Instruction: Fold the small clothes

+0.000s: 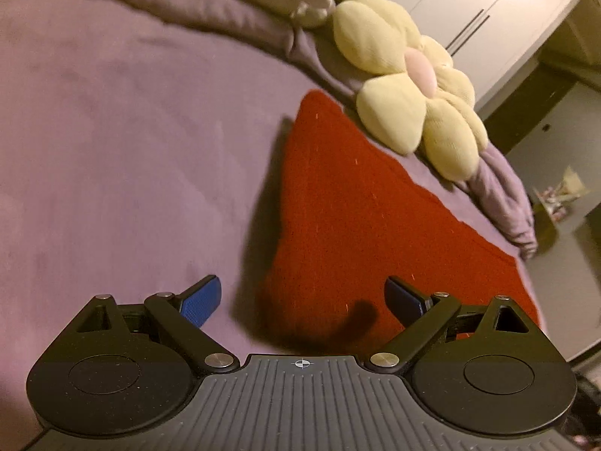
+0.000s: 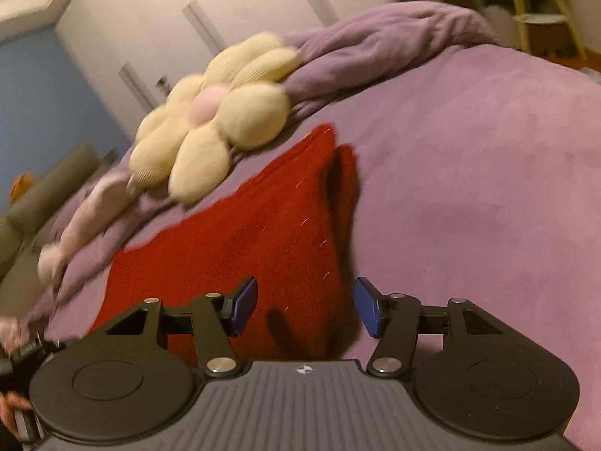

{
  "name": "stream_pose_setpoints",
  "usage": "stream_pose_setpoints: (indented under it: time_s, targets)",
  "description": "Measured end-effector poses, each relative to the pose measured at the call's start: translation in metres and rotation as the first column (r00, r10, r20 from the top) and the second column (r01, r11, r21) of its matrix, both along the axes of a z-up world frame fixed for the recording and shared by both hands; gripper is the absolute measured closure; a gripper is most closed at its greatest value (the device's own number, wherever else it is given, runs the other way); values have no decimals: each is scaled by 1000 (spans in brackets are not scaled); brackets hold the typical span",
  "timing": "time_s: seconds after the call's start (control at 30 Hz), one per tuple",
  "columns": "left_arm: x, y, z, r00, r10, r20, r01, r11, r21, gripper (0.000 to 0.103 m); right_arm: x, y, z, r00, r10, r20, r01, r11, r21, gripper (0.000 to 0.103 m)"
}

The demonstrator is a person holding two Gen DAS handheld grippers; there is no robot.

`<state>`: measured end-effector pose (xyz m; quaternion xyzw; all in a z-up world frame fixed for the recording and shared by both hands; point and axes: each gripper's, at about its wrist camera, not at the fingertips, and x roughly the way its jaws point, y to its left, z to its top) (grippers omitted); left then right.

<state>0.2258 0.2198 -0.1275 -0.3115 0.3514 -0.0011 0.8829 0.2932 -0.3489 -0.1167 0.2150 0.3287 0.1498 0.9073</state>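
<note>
A red knitted garment (image 1: 353, 218) lies folded on the purple bedspread (image 1: 124, 143). In the left wrist view it stretches from near the fingers up toward the flower cushion. My left gripper (image 1: 302, 300) is open and empty, held over the garment's near corner. In the right wrist view the same red garment (image 2: 270, 233) lies ahead, with a folded layer along its right edge. My right gripper (image 2: 306, 306) is open and empty, just above the garment's near right edge.
A pale yellow flower cushion (image 1: 413, 86) with a pink centre lies beyond the garment, also in the right wrist view (image 2: 210, 124). A bunched purple blanket (image 2: 375, 45) runs along the bed's far edge. White wardrobe doors (image 1: 469, 3) stand behind.
</note>
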Motion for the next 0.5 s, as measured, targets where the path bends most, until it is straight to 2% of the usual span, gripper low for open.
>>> stream_pose_setpoints:
  time_s: [0.1,0.23,0.33,0.4,0.5]
  targets:
    - [-3,0,2,1000,5,1,-5,999,-41,6,5,16,4,995,84,56,-76,989,-127,47]
    - [-1,-4,11,1000,-19,25,21,996,-83,6,19,19,3,991,125,47,-114,975,-192,47]
    - [4,-9,18,998,-47,39,49,997,-63,6,24,4,2,991,123,45,-116,985,-129,47]
    - [6,-10,17,999,-45,28,46,997,-63,6,33,-3,-2,984,178,22,-176,982,-63,47]
    - [10,-14,15,999,-33,8,34,997,-66,6,46,-8,-6,953,303,-17,-301,952,52,46]
